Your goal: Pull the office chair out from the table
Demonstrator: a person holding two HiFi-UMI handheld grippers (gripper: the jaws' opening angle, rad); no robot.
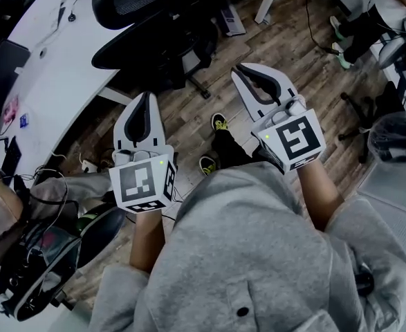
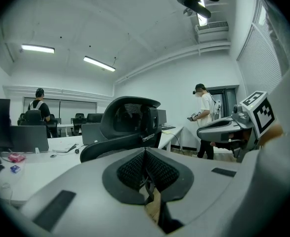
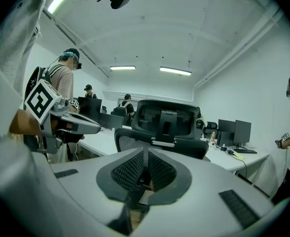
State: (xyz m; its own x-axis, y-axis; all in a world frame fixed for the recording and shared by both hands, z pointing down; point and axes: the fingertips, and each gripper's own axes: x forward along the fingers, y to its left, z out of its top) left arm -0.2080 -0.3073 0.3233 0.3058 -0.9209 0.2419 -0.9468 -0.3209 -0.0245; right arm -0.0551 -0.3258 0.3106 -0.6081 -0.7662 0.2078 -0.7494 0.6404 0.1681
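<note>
A black mesh office chair [image 1: 154, 19] stands at the white table [image 1: 57, 75], its backrest and headrest facing me. In the left gripper view the chair [image 2: 130, 120] rises just past the jaws; in the right gripper view the chair [image 3: 167, 122] fills the middle. My left gripper [image 1: 146, 97] hangs short of the chair's back, shut and empty. My right gripper [image 1: 239, 69] is level with it to the right, also shut with nothing in it. Neither touches the chair. The chair's wheeled base [image 1: 201, 88] shows on the wooden floor.
A seated person [image 1: 23, 213] with a bag and cables is at the lower left. Another chair's base [image 1: 358, 109] and a person's feet [image 1: 341, 40] are at the right. A table leg [image 1: 270, 2] stands behind the chair. People stand [image 2: 204, 117] in the room.
</note>
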